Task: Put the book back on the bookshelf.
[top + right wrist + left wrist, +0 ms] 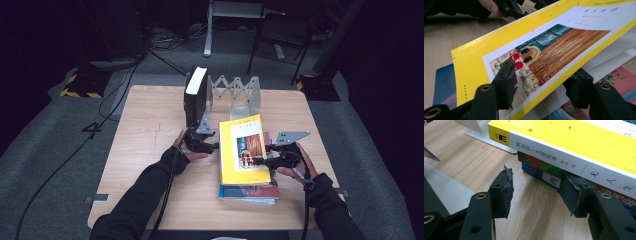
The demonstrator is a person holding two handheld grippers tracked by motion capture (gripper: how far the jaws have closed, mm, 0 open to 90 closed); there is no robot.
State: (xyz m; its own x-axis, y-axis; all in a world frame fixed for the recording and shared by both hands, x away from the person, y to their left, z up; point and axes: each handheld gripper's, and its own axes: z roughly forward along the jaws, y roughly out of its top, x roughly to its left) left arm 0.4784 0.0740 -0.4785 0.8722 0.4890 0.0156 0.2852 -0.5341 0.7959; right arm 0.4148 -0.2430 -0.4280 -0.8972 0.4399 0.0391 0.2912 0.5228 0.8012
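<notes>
A yellow book (244, 150) lies on top of a short stack of books (250, 194) mid-table. My right gripper (260, 161) is at its right edge. In the right gripper view that gripper (544, 80) is shut on the yellow book (474, 62), one jaw on the illustrated cover and one beneath, with that edge raised off the stack. My left gripper (216, 146) stands open at the spine side. In its own view my left gripper (539, 187) has one jaw tucked under the yellow book (574, 142), against the lower books' spines (541, 168), and the other jaw is free.
A thick black book (196, 92) stands upright at the left end of a folding metal book rack (240, 90) at the table's back. The rack's flat plate (446, 192) lies close to my left gripper. Bare wood (145, 150) stretches to the left.
</notes>
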